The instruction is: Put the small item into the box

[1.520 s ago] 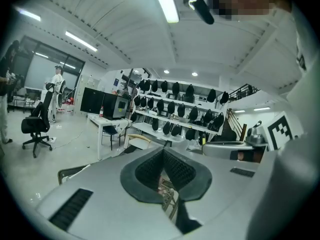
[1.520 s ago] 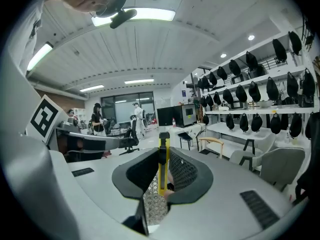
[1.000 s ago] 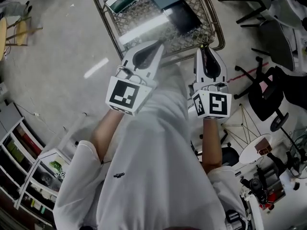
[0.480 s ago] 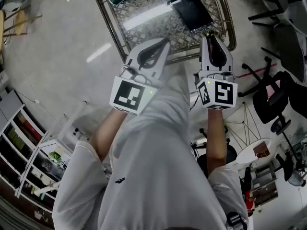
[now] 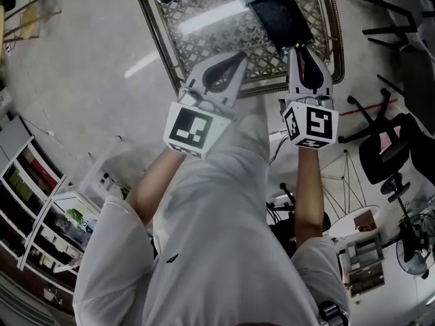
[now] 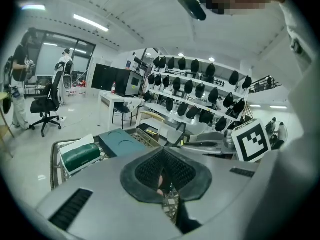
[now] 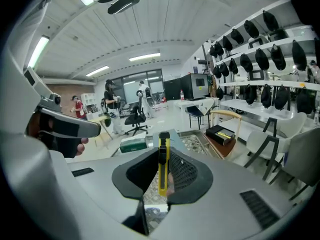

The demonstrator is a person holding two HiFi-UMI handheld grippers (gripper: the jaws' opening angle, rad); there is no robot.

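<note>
Overhead, both tools are seen held out side by side above the near rim of a metal mesh table. Far ahead and to the left of the left gripper, a green and white box is seen lying on the mesh. The left gripper's jaws are drawn together at their tips, and nothing that can be named is clamped between its dark ribbed pads. A flat teal box is placed just ahead of that gripper, slightly to its left and beside the green one. Ahead of the right gripper, a black box is set on the mesh, touching the teal box at its far end. The right gripper is clenched on a yellow utility knife, which is held upright between the pads with its black slider facing the camera and its top end raised above the jaws. The knife is thus carried over the table's near edge, just short of the black box. To the right of that gripper, dark office chairs are seen on the floor.
</note>
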